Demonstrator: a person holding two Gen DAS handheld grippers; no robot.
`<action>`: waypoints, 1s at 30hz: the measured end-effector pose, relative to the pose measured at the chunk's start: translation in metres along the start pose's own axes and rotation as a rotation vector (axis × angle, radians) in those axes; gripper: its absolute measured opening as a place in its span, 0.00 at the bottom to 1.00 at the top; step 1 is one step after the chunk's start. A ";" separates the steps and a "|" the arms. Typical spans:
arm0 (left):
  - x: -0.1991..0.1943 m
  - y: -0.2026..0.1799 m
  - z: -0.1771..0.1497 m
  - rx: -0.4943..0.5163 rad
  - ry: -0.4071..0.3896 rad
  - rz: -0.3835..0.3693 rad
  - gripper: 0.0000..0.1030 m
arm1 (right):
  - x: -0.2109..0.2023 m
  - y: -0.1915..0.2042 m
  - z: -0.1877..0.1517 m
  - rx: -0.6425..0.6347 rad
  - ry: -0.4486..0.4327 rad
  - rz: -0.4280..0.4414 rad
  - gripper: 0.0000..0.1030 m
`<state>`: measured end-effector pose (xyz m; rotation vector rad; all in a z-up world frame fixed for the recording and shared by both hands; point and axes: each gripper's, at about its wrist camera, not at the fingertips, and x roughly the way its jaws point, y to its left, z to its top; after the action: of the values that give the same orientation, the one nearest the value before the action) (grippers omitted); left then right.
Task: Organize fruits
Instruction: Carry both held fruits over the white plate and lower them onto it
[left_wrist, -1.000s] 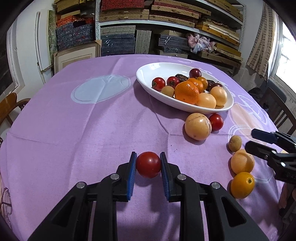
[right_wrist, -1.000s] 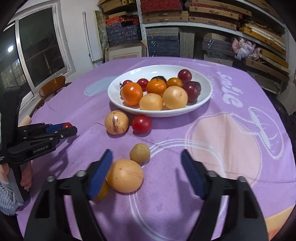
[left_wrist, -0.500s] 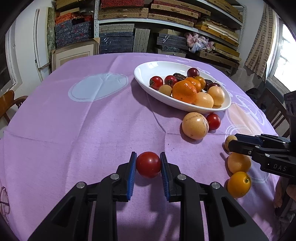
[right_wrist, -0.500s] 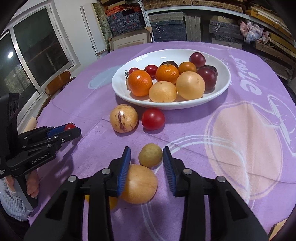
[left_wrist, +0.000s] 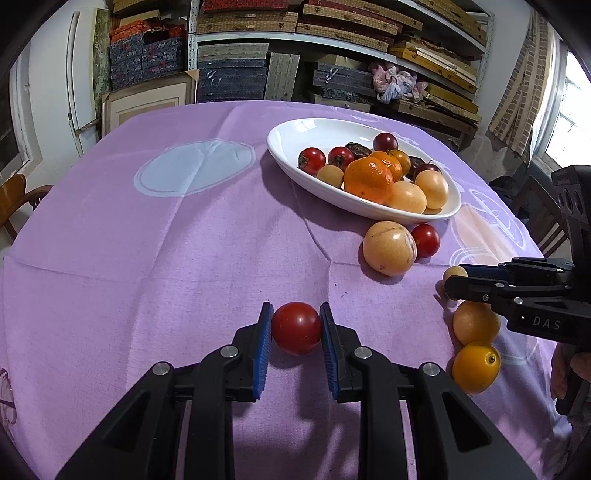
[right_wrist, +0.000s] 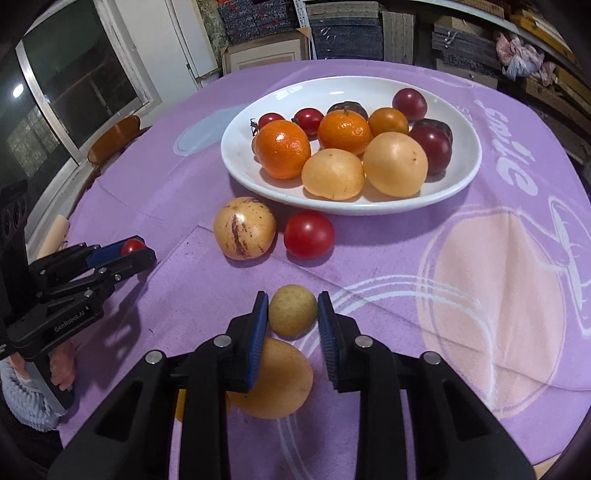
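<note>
My left gripper (left_wrist: 296, 326) is shut on a red tomato (left_wrist: 296, 328), held just above the purple cloth; it shows at the left of the right wrist view (right_wrist: 133, 248). My right gripper (right_wrist: 291, 314) is shut on a small tan round fruit (right_wrist: 292, 314), low over the cloth; it shows at the right of the left wrist view (left_wrist: 456, 281). A white oval bowl (right_wrist: 463, 177) holds oranges, tomatoes, plums and pale yellow fruits. Loose in front of it lie a striped pale melon-like fruit (right_wrist: 244, 233) and a red tomato (right_wrist: 309, 234).
An orange-yellow fruit (right_wrist: 275, 378) lies under my right gripper, with a smaller orange (left_wrist: 475, 367) beside it. The round table has a purple cloth (left_wrist: 184, 236). Wooden chairs (left_wrist: 543, 221) stand at both sides. Shelves of boxes (left_wrist: 332, 55) fill the back wall.
My right gripper moved forward over the small tan fruit and closed from wide open onto it. My left gripper kept its hold on the tomato and barely moved.
</note>
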<state>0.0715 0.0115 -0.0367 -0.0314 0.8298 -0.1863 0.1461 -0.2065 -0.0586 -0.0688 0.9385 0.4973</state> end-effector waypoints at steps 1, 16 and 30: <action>-0.001 0.000 0.000 0.002 -0.002 0.000 0.25 | 0.000 0.001 0.000 -0.006 -0.006 -0.009 0.26; 0.013 -0.023 0.082 0.068 -0.032 -0.014 0.25 | -0.054 -0.029 0.041 0.087 -0.212 0.009 0.26; 0.117 -0.038 0.197 0.058 0.013 0.041 0.25 | 0.004 -0.047 0.106 0.051 -0.222 -0.064 0.27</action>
<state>0.2884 -0.0552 0.0149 0.0415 0.8375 -0.1715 0.2484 -0.2182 -0.0055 0.0023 0.7288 0.4122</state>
